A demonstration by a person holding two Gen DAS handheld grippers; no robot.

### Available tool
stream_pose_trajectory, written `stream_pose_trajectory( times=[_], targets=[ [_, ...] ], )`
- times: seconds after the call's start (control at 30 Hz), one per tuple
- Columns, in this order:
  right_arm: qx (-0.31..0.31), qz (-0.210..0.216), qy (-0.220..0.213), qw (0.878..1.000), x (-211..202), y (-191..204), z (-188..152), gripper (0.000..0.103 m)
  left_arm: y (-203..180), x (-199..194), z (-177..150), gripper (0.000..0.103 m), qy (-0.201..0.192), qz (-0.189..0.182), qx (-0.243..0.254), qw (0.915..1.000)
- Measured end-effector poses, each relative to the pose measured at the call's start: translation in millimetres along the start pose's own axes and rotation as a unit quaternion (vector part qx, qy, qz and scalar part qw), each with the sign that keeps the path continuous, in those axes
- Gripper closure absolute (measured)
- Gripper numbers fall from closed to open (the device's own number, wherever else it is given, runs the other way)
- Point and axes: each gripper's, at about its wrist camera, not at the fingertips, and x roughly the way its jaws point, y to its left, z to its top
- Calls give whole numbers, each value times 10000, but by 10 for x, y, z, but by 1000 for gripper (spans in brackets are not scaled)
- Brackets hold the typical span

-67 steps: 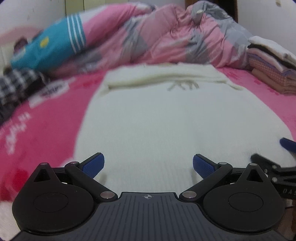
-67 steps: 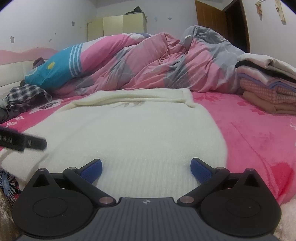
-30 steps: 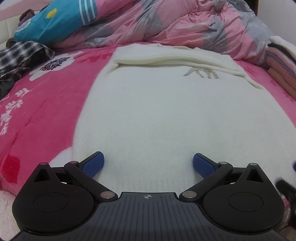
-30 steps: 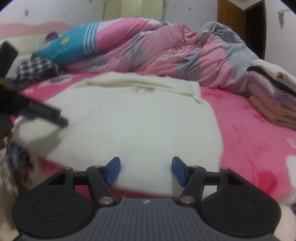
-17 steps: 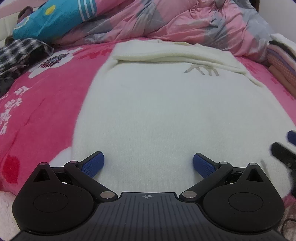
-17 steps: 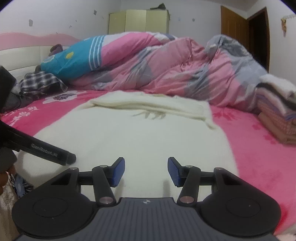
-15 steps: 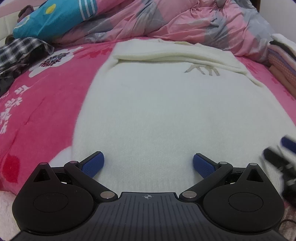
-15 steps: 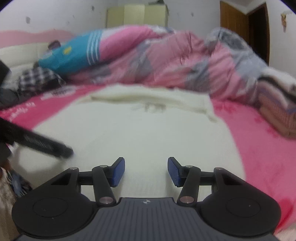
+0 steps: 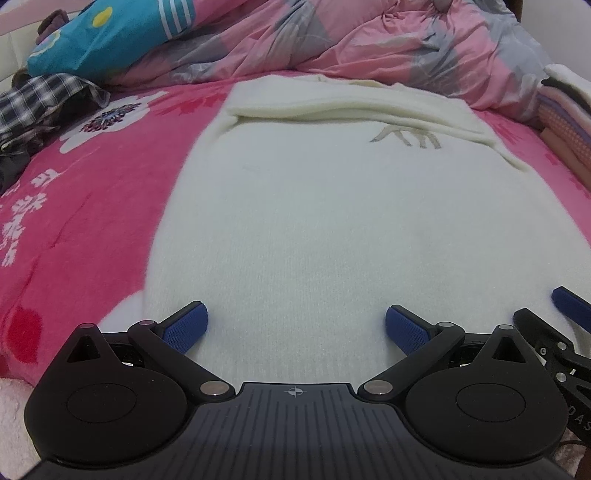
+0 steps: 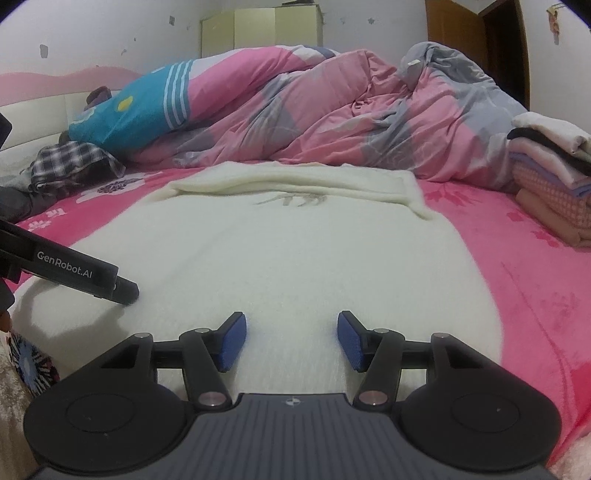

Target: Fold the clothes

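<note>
Right wrist view: sweater [image 10: 295,251] lies lengthwise ahead, its near hem just under both tools: right tool [image 10: 291,339] half-spread, left tool [image 9: 295,326] wide, both empty.

Pink bed [image 10: 535,295] bears cream sweater [image 10: 280,251], quilt [image 10: 332,110], folded stack [image 10: 550,177].

sweater [image 10: 288,254] on bed [image 10: 535,295], quilt [image 10: 332,110] behind, folded stack [image 10: 546,177] right

A pink floral blanket [image 10: 524,280] covers the bed. At its far side lies a rumpled pink-and-grey duvet [image 10: 332,110] with a blue striped patch. A crumpled plaid garment [image 10: 70,162] sits at the left, beside a white headboard [image 10: 33,118]. Behind stand a pale-green wardrobe [image 10: 258,29] and a brown door [image 10: 454,33].
</note>
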Motion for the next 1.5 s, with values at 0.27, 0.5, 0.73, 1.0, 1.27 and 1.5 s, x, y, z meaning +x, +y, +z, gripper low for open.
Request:
stream_pose_trajectory(
  times=[0.27,0.5,0.73,1.0,1.27,1.5],
  targets=[
    [18,37,-43,10000,-3,-13,-9,44,-8,3,10,0,27,37,4,10000],
    [0,66,-89,9999,-4,-19,-34,44,-27,0,1,0,27,98,10,9999],
    [18,93,-120,9999,-3,-32,-51,43,-35,0,5,0,54,129,7,9999],
    [29,112,-136,9998,-5,-41,-56,43,-44,4,15,0,81,158,8,9998],
    [37,118,-145,9998,-2,-40,-58,43,-43,8,15,0,90,179,18,9998],
    [47,111,-149,9998,-6,-26,-62,43,-36,5,20,0,99,176,26,9998]
  ],
)
